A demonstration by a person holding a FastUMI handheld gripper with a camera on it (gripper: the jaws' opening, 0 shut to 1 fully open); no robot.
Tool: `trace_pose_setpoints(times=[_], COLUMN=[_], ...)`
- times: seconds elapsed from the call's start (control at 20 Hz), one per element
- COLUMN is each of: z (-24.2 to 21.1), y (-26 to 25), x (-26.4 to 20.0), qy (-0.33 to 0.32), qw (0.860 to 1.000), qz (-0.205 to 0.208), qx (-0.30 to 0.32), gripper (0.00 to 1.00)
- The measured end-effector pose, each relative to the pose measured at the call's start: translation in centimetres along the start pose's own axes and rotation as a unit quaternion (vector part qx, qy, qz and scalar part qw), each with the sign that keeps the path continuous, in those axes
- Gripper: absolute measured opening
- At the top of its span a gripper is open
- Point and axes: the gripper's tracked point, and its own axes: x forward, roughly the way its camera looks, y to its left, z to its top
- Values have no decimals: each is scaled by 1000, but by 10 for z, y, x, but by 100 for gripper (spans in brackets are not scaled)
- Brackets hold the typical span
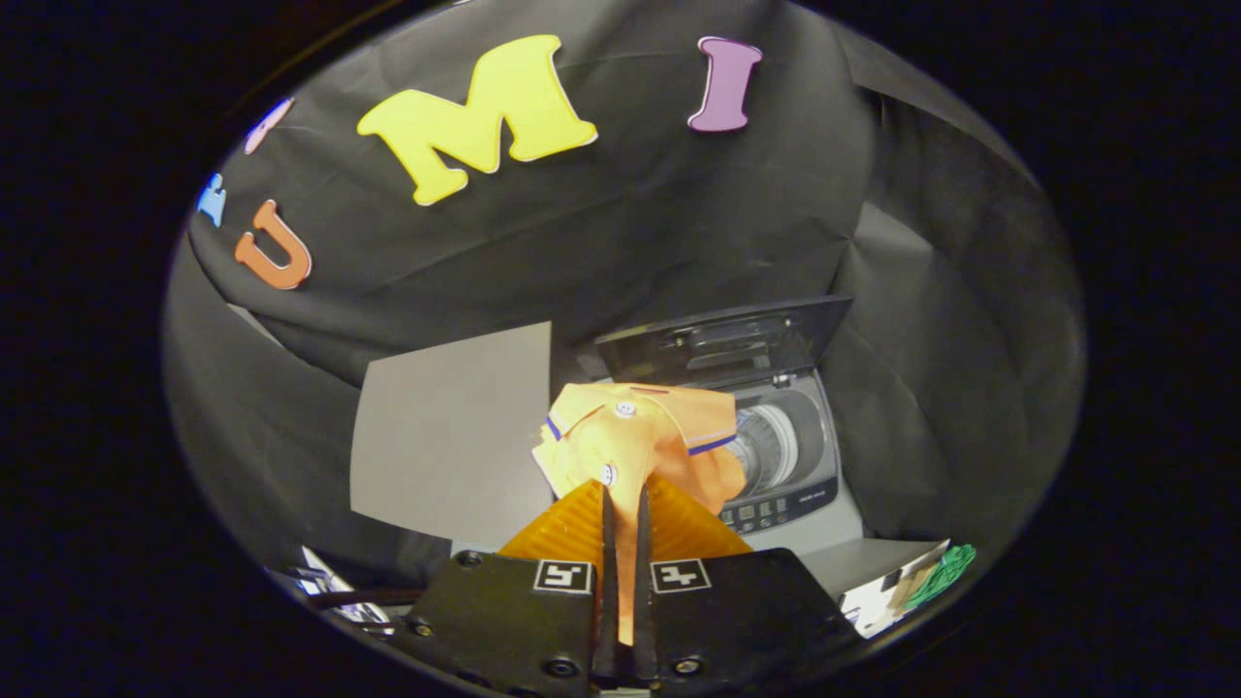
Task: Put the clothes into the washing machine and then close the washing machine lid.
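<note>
My gripper (pixel 621 492) is shut on an orange shirt (pixel 640 441) with blue-trimmed cuffs and white buttons. The shirt hangs bunched from the fingertips, lifted in the air. Beyond it and slightly right stands a small top-loading washing machine (pixel 790 485). Its dark lid (pixel 722 339) is raised upright at the back, and the round drum (pixel 771 448) shows open beneath. The shirt hides the left part of the machine's top. The control panel (pixel 776 509) runs along the machine's near edge.
A grey board (pixel 451 441) leans to the left of the machine. Black cloth walls close in behind and on both sides. Something green (pixel 945 567) on white paper lies on the surface at the near right. A cable and printed sheets (pixel 330 586) lie at the near left.
</note>
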Motion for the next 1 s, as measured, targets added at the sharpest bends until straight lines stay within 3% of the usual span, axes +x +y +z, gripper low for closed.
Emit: trace_pose_setpoints(times=[0.45,1.0], z=[23,17], y=[-40,-76], x=[26,83], qy=[9,39], qw=[1000,999], qz=[14,19], qx=[-12,-5], gripper=[9,9])
